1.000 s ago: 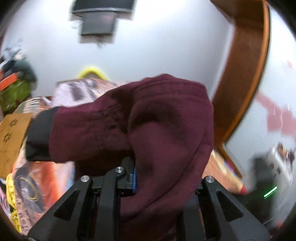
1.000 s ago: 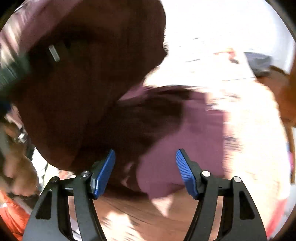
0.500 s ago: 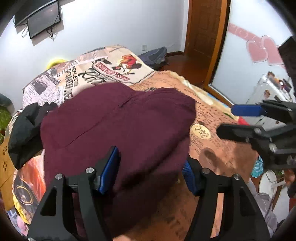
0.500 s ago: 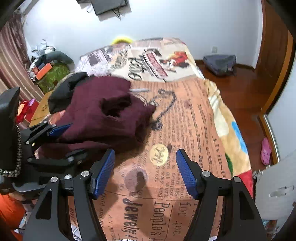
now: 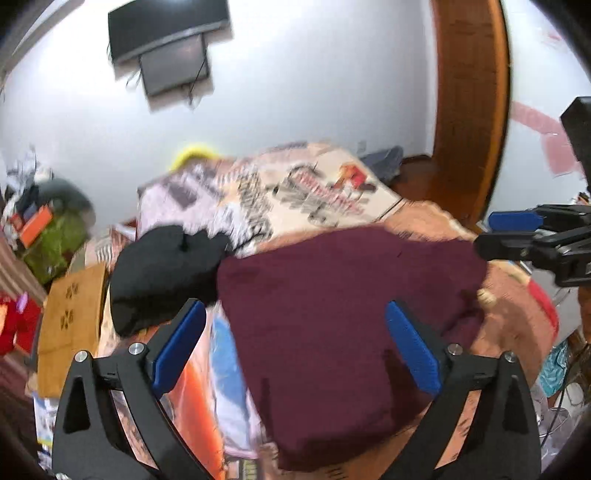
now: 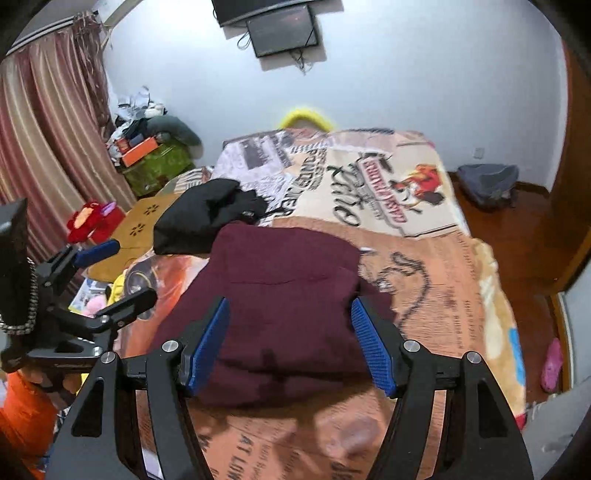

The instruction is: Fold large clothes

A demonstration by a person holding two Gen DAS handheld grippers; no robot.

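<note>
A dark maroon knitted garment [image 6: 284, 299] lies folded in a thick bundle on the bed, on top of a blanket printed like an old newspaper in orange and cream [image 6: 436, 295]. Just behind the garment, touching its far left corner, sits a crumpled black piece of clothing [image 6: 207, 218].

The left gripper [image 5: 295, 350], black with blue pads, has its two fingers spread wide apart and holds nothing; the maroon bundle is seen between and beyond the fingertips [image 5: 177, 343]. The right gripper [image 6: 291, 343] is also released, its blue ribbed fingers [image 6: 373, 350] standing on both sides of the near edge of the garment. Whether they touch the cloth is not clear.

Each gripper also appears in the view of the other: the right one at the right border of the left view, the left one at the left border of the right view.

On the white wall hangs a dark flat screen [image 6: 280, 29]. A striped reddish curtain [image 6: 44, 140] covers the left side of the room.
</note>
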